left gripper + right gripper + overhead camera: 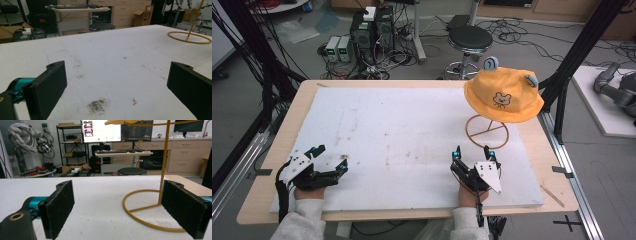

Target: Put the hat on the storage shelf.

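Overhead, one yellow bucket hat (503, 95) with a small bear face sits atop one thin wooden hat stand (486, 131), near the far right corner of the tabletop (282, 131). A white foam board (402, 135) covers most of that tabletop.

Two hand-held grippers rest near the board's near edge, well apart. The left hand-held gripper (331, 160) has its jaws spread wide with nothing between them; the right hand-held gripper (472, 152) is likewise wide open and empty, just short of the stand's ring base.

From the left gripper view, the board's surface shows a dark smudge (98, 105) and a small reddish fleck (134, 101) between the jaws, and the ring base lies far off at the upper right. From the right gripper view, the stand's upright pole (165, 162) rises close ahead, its ring base (132, 217) on the board between the jaws, and one black stool (132, 171) stands beyond the tabletop.
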Demonstrator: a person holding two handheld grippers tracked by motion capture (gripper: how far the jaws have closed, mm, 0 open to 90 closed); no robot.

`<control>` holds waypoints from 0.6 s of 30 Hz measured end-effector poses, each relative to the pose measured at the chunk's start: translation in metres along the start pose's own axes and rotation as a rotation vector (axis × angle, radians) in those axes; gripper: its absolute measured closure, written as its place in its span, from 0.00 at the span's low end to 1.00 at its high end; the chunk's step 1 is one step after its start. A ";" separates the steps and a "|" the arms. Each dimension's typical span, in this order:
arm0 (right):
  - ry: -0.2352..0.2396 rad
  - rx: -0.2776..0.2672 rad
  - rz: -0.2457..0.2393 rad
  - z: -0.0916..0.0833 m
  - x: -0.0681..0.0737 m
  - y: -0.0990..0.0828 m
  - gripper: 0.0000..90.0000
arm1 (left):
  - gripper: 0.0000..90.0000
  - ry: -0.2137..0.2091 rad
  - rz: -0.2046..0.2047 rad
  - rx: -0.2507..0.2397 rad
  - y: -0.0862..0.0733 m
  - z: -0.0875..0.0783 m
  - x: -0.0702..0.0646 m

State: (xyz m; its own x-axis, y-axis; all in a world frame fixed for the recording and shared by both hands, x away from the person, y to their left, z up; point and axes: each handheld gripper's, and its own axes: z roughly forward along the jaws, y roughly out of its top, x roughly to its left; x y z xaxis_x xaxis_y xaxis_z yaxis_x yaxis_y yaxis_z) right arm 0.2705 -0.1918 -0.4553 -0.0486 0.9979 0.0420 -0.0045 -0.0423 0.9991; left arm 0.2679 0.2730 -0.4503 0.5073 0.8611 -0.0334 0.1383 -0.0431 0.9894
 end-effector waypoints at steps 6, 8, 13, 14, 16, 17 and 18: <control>-0.001 -0.006 0.016 0.000 -0.002 0.000 0.13 | 0.04 -0.001 0.003 0.001 0.000 0.000 0.000; -0.004 -0.003 0.021 -0.001 -0.001 0.000 0.13 | 0.04 0.000 0.000 0.001 0.000 0.000 0.000; -0.003 -0.005 0.014 0.000 -0.001 0.000 0.13 | 0.03 -0.002 0.002 0.001 0.000 0.000 0.000; -0.003 -0.005 0.013 0.000 -0.001 0.000 0.13 | 0.04 -0.003 0.004 0.001 0.000 0.000 0.000; -0.004 -0.007 0.013 0.000 -0.001 0.000 0.13 | 0.04 -0.002 0.007 0.003 0.000 0.000 0.000; -0.004 -0.007 0.013 0.000 -0.001 0.000 0.13 | 0.04 -0.002 0.003 0.001 0.000 0.000 0.000; -0.004 -0.007 0.015 0.000 -0.001 0.000 0.13 | 0.04 -0.003 0.002 0.000 0.000 0.000 0.000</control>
State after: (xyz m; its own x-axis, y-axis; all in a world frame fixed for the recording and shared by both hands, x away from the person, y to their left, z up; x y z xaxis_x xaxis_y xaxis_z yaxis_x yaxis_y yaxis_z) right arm 0.2708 -0.1927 -0.4553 -0.0449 0.9974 0.0565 -0.0106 -0.0571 0.9983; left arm 0.2679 0.2732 -0.4503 0.5097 0.8597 -0.0317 0.1376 -0.0451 0.9895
